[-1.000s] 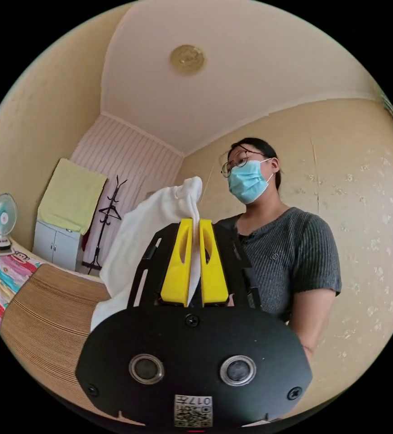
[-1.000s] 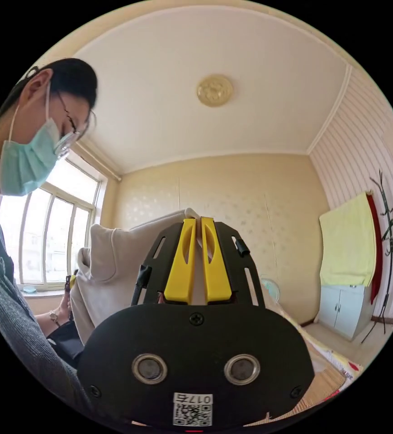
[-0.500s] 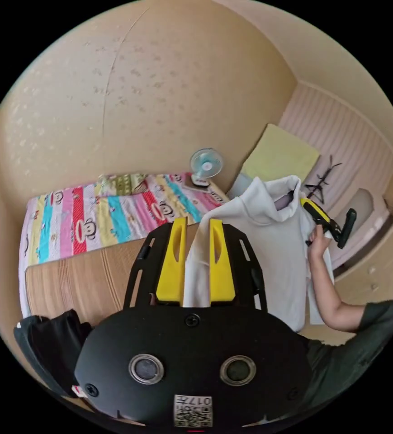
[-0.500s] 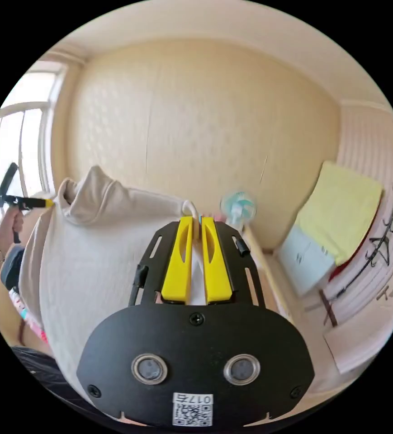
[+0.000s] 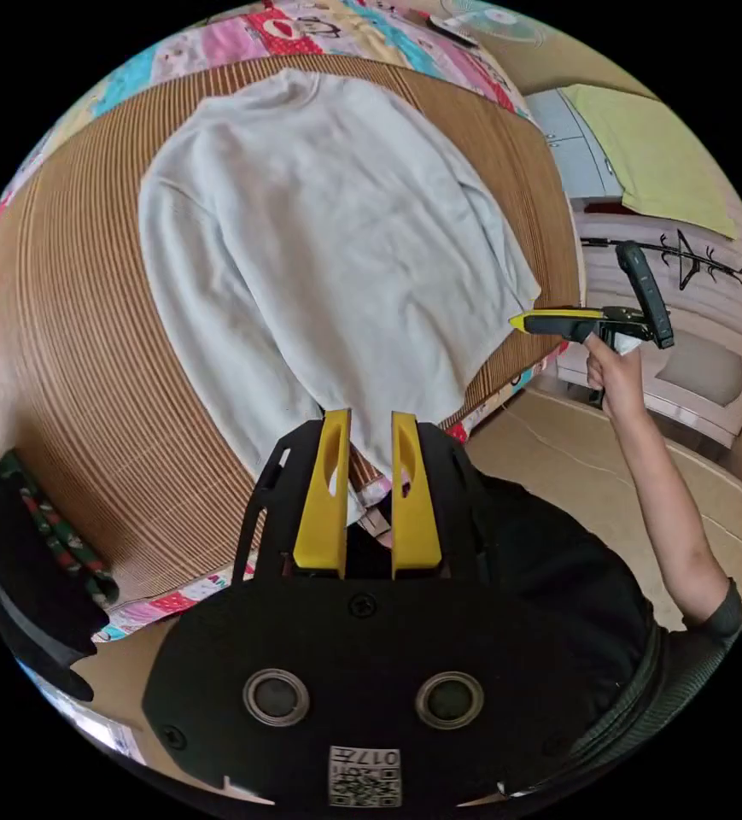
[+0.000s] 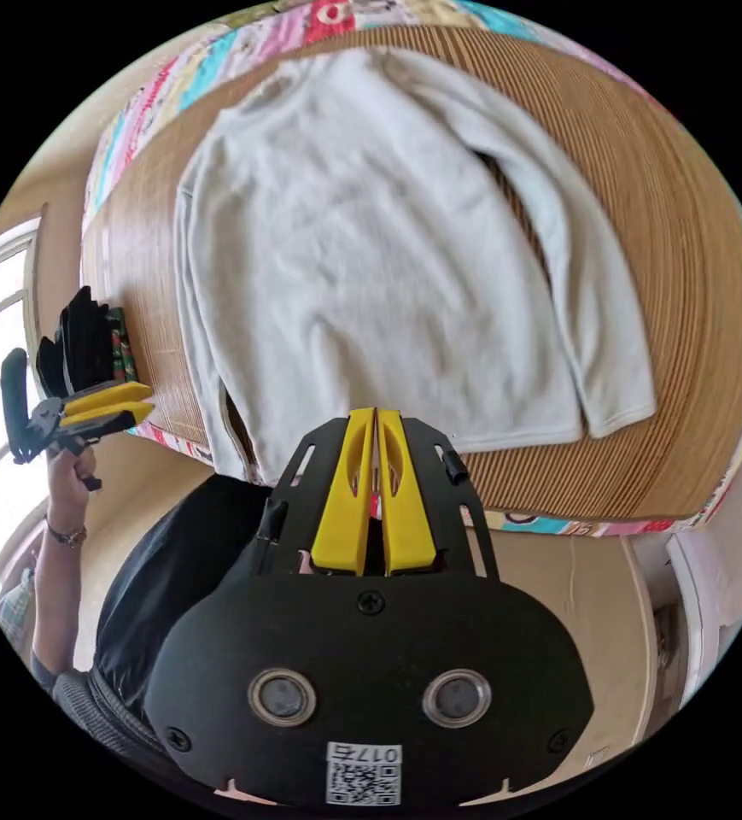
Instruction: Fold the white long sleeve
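The white long-sleeved top with a high collar (image 5: 319, 222) lies spread flat on a brown ribbed woven mat (image 5: 80, 342) that covers a bed. In the left gripper view its collar points toward the far edge of the mat and its hem reaches the near edge, where a corner of the cloth hangs over the side. In the right gripper view (image 6: 371, 248) both sleeves run down beside the body, and one cuff rests on the mat near the near edge.

The left gripper (image 5: 362, 427) with yellow jaws is held above the near edge of the mat; its jaws stand a little apart with a clear gap between them, and nothing is held in them. In the right gripper view the same tool (image 6: 131, 403) is seen off to one side in the person's hand (image 6: 70, 465), clear of the top.

The right gripper (image 6: 376, 420) with yellow jaws hovers over the hem; its jaws are pressed together with nothing between them. In the left gripper view (image 5: 520, 321) it is held in the person's other hand (image 5: 614, 371), just beside the outer cuff.

A bright patterned bedsheet (image 5: 242, 34) shows around the mat. A pile of dark folded clothes (image 6: 89, 342) sits at one end of the mat.
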Motion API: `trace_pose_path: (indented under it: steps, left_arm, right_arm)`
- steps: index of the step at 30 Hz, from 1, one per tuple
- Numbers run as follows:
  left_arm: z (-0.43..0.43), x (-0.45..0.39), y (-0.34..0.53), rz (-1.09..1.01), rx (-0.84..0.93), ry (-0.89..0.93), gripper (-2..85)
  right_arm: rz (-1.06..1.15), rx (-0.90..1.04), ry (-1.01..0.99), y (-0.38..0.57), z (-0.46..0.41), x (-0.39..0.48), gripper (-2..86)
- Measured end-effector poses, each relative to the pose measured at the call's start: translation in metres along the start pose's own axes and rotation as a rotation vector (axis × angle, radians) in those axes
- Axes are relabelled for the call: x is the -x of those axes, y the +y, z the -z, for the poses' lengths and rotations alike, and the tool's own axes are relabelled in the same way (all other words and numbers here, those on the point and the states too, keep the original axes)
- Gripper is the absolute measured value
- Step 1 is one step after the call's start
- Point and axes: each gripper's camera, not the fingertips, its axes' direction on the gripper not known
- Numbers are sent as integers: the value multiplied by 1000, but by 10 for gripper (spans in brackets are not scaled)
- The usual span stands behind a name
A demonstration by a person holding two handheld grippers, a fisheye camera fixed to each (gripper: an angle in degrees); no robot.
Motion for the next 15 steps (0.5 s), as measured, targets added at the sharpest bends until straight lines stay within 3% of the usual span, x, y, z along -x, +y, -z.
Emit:
trace_pose_path:
  steps: [5,7,15]
  left_arm:
    - [-33,5,-42,60,92,118,61]
    - [-37,0,-60,38,129,111,5]
    - [-66,13,-84,-52,339,-167,-10]
  right_arm:
    - [-12,90,-6,-7,-13,-58,4]
    - [-14,129,31,-17,-13,-81,4]
    - [39,245,4,-11,-38,-108,5]
